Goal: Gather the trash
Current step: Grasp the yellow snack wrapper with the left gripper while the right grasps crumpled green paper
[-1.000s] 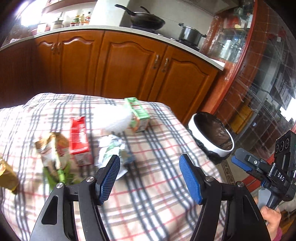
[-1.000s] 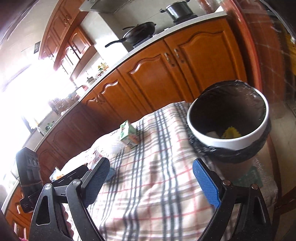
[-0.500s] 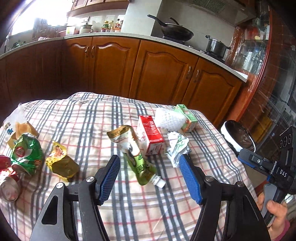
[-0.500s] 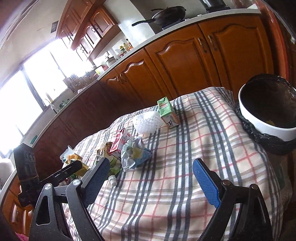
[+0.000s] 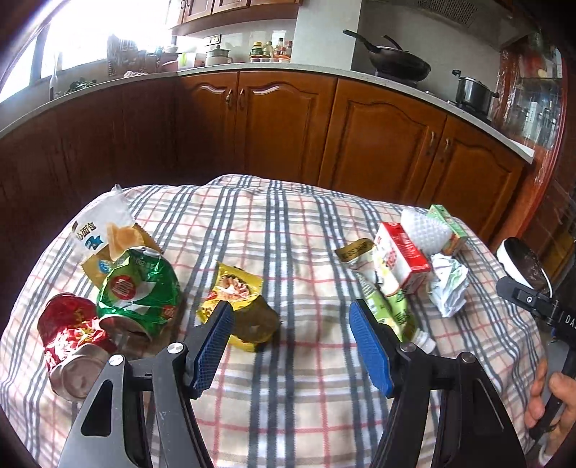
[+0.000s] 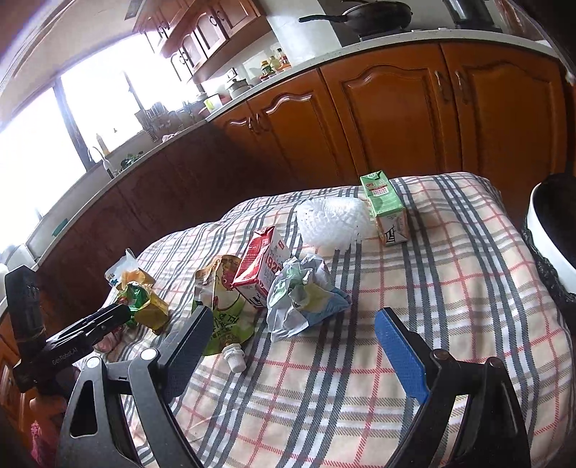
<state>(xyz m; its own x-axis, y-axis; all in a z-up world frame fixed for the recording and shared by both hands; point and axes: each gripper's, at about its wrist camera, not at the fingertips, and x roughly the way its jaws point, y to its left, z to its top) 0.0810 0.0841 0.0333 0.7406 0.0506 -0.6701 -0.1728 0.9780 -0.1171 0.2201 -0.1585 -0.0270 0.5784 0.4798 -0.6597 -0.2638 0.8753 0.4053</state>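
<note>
Kitchen cabinets back a checked tablecloth [image 5: 288, 223] strewn with trash. Both tongs hang released and empty: left gripper [image 5: 291, 345] just short of a yellow wrapper [image 5: 237, 291], right gripper [image 6: 288, 345] before a crumpled paper wad [image 6: 302, 298]. Nearly everything is left to collect – cans, cartons, pouches – with the bin [image 6: 550, 230] far right. Since a second ago both views swung from the bin toward the litter.

Domestic kitchen. Wooden base cabinets [image 5: 378, 136] run beneath a pale worktop [image 5: 252, 68]; matching wall cupboards [image 6: 201, 32] hang near a bright window [image 6: 46, 133]. A black wok [image 5: 396, 64] and a lidded steel pot [image 5: 473, 90] sit on the hob. Condiment bottles [image 5: 271, 48] line the worktop. A desk covered with a checked cloth [image 5: 298, 223] stands in front of the cabinets.
</note>
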